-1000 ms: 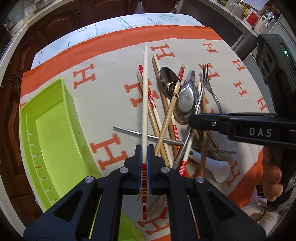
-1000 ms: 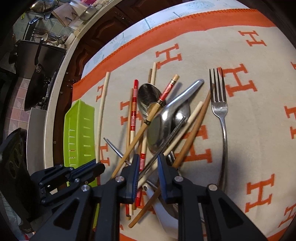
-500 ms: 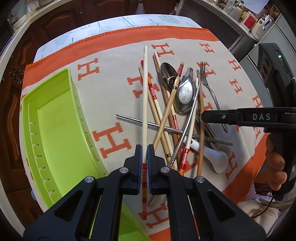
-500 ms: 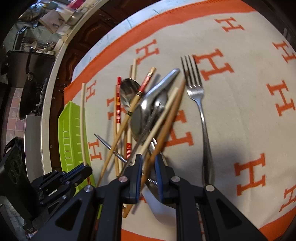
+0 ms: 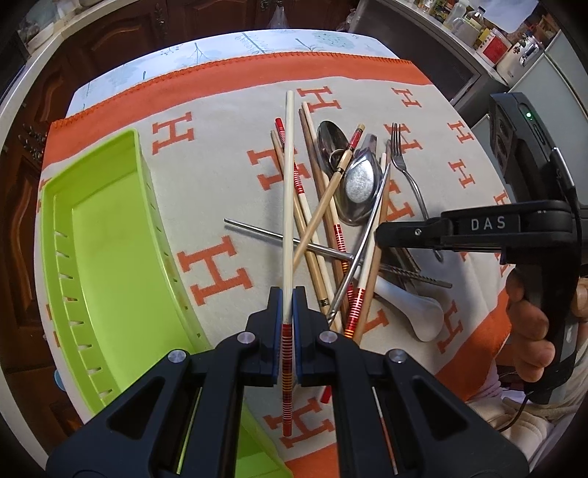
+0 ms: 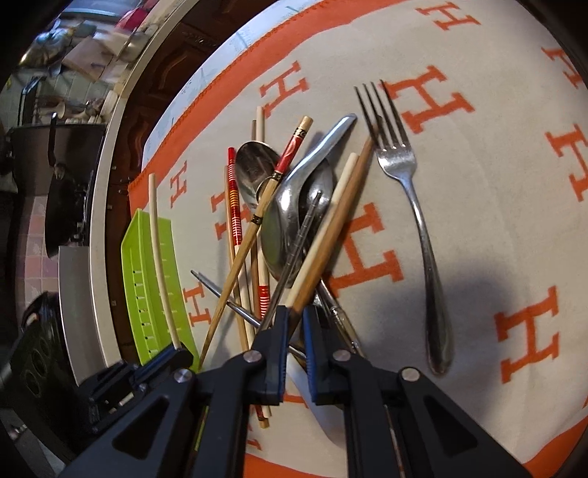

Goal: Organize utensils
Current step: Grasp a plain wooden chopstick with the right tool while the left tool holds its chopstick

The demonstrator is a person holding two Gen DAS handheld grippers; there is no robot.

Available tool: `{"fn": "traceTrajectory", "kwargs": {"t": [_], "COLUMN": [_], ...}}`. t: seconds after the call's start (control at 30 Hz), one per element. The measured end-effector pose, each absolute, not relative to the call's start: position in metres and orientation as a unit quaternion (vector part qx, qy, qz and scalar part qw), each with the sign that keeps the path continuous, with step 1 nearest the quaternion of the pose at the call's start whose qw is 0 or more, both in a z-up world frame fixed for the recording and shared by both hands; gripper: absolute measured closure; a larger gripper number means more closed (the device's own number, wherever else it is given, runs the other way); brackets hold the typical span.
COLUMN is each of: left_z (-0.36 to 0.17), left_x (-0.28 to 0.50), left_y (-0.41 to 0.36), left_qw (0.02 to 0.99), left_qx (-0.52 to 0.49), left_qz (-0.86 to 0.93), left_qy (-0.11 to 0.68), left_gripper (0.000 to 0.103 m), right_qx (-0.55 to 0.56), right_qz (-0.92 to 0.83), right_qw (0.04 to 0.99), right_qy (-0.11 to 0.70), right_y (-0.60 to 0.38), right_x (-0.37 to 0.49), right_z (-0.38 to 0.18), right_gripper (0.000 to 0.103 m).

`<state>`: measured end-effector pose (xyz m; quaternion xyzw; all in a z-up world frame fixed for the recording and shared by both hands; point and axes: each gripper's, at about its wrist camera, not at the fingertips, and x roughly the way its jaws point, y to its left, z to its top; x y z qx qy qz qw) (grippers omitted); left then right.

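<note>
Your left hand-held gripper (image 5: pixel 287 309) clamps the pale chopstick (image 5: pixel 287 206) above the pile, right of the green tray (image 5: pixel 110 257), while your right hand-held gripper (image 6: pixel 294 323) pinches a brown chopstick (image 6: pixel 330 235) whose lift could scatter the tangled spoons (image 6: pixel 290 220).

Kitchen corner around a cloth-covered table

Dark carved wooden cabinets (image 5: pixel 154 25) line the far side beyond a pale counter edge (image 6: pixel 106 191); bottles and jars (image 5: pixel 474 25) crowd a shelf at the upper right, pink wall tiles (image 6: pixel 36 239) show at the left.
</note>
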<state>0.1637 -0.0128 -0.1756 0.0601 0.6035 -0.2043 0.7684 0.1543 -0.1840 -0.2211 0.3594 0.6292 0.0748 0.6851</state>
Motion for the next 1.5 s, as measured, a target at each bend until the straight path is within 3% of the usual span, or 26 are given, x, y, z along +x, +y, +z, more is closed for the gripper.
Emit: {"fn": "traceTrajectory", "kwargs": {"t": [0.27, 0.33, 0.87, 1.13, 1.5], "left_z": [-0.177, -0.175, -0.172, -0.176, -0.176], "left_x": [0.160, 0.159, 0.149, 0.149, 0.150], "left_y": [-0.015, -0.015, -0.007, -0.005, -0.007], "left_qw": [0.767, 0.768, 0.770, 0.765, 0.765], "left_qx": [0.053, 0.052, 0.049, 0.046, 0.049], "left_qz": [-0.204, -0.203, -0.205, -0.205, -0.206], "left_qy": [0.607, 0.605, 0.603, 0.609, 0.609], "left_gripper": [0.100, 0.100, 0.100, 0.100, 0.100], "right_qx": [0.376, 0.379, 0.436, 0.462, 0.440], "right_qz": [0.047, 0.042, 0.074, 0.077, 0.087], "right_qw": [0.684, 0.686, 0.646, 0.638, 0.668], "right_qy": [0.623, 0.620, 0.622, 0.612, 0.594], "right_y": [-0.181, -0.183, -0.184, -0.185, -0.188], "right_x": [0.154, 0.151, 0.143, 0.143, 0.135], "right_z": [-0.220, -0.218, -0.231, -0.242, -0.224], "right_gripper": [0.096, 0.103, 0.099, 0.090, 0.097]}}
